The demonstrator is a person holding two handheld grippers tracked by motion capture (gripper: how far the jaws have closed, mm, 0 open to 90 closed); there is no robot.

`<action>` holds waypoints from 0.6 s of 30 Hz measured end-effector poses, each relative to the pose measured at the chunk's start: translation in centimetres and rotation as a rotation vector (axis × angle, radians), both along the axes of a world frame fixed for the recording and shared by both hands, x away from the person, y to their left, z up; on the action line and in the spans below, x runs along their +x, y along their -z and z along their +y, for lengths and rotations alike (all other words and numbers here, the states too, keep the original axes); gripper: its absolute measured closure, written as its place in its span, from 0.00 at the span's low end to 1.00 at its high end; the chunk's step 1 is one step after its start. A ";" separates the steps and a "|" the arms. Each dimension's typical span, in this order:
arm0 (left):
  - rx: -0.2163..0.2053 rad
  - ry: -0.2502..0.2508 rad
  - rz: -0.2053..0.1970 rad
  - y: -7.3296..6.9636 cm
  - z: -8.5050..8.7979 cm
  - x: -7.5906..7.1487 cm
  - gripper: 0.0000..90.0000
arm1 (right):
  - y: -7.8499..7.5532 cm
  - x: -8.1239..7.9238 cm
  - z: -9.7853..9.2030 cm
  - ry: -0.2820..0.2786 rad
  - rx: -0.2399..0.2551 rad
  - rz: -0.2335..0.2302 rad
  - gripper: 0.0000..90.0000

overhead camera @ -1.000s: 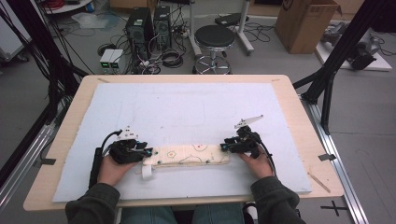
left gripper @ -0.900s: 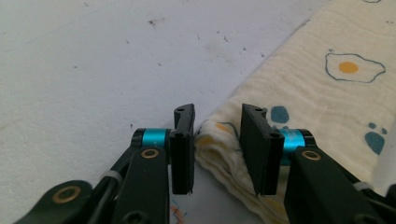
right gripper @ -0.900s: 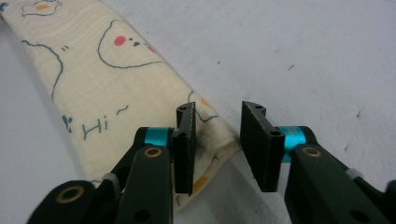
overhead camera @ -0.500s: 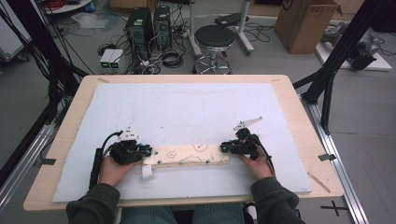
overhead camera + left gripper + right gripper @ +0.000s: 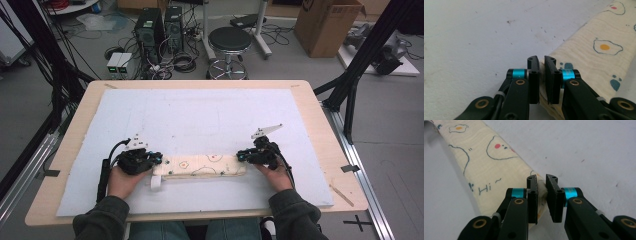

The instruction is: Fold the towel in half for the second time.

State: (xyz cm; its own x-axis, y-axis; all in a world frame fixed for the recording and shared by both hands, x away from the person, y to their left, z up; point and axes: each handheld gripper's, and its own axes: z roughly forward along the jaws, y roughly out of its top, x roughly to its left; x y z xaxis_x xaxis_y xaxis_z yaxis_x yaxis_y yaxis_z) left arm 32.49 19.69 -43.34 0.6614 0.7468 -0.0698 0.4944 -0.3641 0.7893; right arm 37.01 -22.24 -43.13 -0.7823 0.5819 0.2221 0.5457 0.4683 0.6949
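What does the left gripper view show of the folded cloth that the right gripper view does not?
Left gripper view alone: a fried-egg print with a yellow yolk and blue paw marks on the cream folded printed cloth, with the left tool pinching its layered end.

Right gripper view alone: a bear-face outline with a red cheek and the word "Hi", with the right tool pinching the other end.

Shared: the same cloth lying on the pale blue-white foam mat, black jaws closed on fabric.

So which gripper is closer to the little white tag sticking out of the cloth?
Left. The left gripper pinches the cloth end just above the tag; the right gripper pinches the far end.
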 end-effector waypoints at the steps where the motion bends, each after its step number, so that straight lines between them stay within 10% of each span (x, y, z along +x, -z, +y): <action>1: -0.001 -0.005 0.000 -0.1 0.0 0.1 0.92 | -0.3 0.1 0.0 0.000 0.000 -0.008 0.89; 18: -0.027 -0.084 -0.034 -1.9 -0.5 4.4 0.92 | -2.6 3.9 0.3 0.055 -0.041 -0.050 0.90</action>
